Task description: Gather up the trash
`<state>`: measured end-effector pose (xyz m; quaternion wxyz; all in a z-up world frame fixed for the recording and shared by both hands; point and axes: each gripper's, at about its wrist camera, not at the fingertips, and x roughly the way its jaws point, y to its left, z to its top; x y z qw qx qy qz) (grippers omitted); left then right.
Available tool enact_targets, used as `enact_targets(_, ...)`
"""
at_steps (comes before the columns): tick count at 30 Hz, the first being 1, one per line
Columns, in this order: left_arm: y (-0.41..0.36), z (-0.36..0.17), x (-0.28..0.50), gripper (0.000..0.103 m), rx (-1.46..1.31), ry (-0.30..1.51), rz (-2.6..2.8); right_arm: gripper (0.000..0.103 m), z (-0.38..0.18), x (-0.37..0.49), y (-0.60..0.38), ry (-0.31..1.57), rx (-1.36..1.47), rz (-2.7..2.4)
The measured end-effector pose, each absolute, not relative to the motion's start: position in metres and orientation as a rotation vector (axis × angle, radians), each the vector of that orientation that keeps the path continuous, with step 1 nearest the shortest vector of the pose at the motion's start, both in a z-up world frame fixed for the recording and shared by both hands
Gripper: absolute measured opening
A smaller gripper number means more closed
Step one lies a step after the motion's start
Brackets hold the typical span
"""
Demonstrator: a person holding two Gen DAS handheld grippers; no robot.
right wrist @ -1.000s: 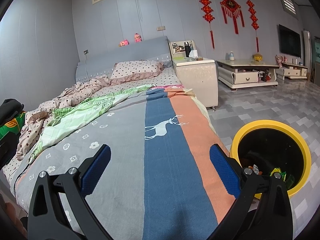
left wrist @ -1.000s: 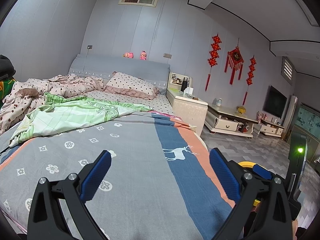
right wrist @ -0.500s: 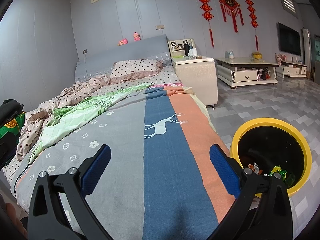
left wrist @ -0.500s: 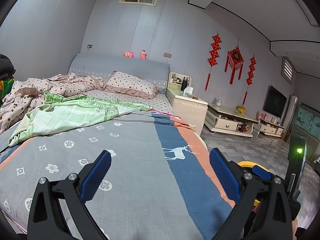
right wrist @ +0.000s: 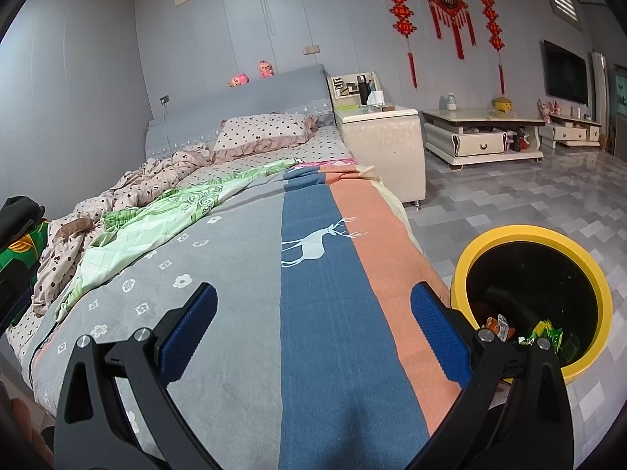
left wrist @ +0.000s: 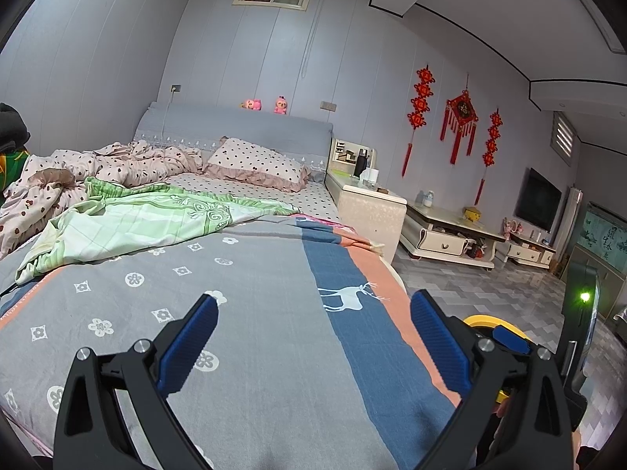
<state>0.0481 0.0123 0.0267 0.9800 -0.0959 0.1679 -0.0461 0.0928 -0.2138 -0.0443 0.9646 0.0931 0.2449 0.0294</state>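
Trash wrappers lie inside the yellow-rimmed bin beside the bed.

We can read almost nothing here. The red wall hanging bears a gold character at its middle, too small for us to make out. The wrappers in the yellow bin show no print that we can read.

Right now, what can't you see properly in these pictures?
- Bin bottom, right wrist view: the right gripper covers the near part; wrappers too small to name.
- Bin, left wrist view: only a rim sliver shows behind the left gripper.
- Nightstand items, both views: too small.
- Bed foot: cut off by the bottom edge.
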Motion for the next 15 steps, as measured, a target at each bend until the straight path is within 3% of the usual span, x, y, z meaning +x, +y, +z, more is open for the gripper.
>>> enact_targets(15,0.012,0.0273,0.0483,0.095,-0.194,0.339,-0.093,0.095,-0.0461,0.0924,-0.2163,0.502,0.194,0.06)
